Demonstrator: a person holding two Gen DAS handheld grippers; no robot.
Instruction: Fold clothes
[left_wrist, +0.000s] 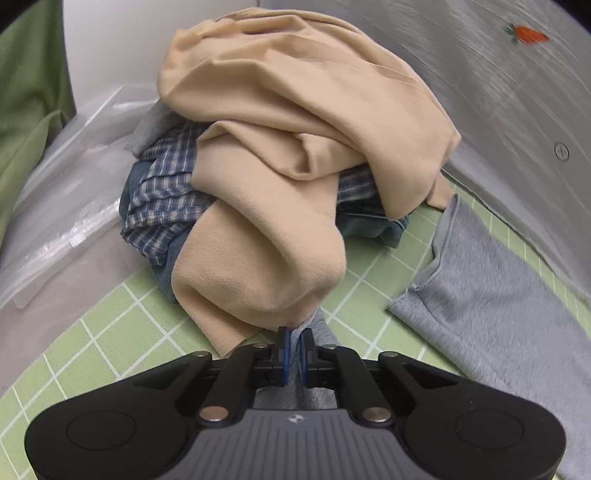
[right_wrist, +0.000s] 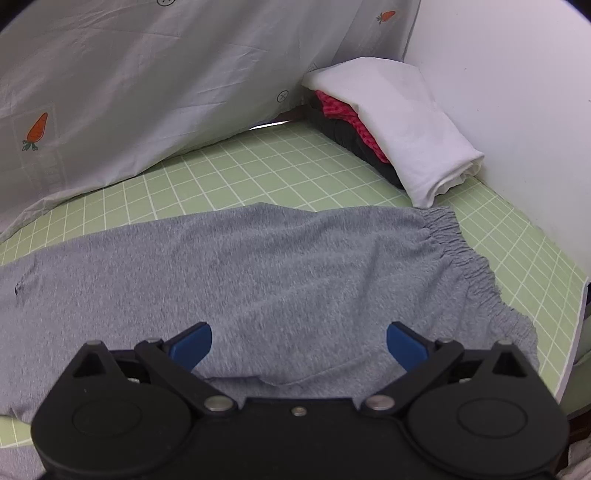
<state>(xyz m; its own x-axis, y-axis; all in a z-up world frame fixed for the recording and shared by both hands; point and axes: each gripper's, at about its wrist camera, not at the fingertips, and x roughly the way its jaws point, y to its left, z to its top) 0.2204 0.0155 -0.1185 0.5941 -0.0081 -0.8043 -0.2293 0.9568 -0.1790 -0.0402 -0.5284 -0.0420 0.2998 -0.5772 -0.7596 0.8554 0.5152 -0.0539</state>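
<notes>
Your L gripper (left_wrist: 294, 350) is pinching a hem of the grey pants (right_wrist: 258, 266), prob. to pull that leg straight for folding. R gripper (right_wrist: 299, 341) hovers spread over the seat, holding nothing. Pants lie flat on the mat (right_wrist: 258, 166), long axis across it, waistband (right_wrist: 461, 251) at right.

**Counted on the green mat**

One pair of grey sweatpants (right_wrist: 258, 266) lies spread out. One unfolded heap holds a beige garment (left_wrist: 295, 147), a blue checked shirt (left_wrist: 162, 192) and some denim (left_wrist: 373, 225). One folded stack (right_wrist: 388, 122) shows three layers: white, red, black. Two grippers.
</notes>
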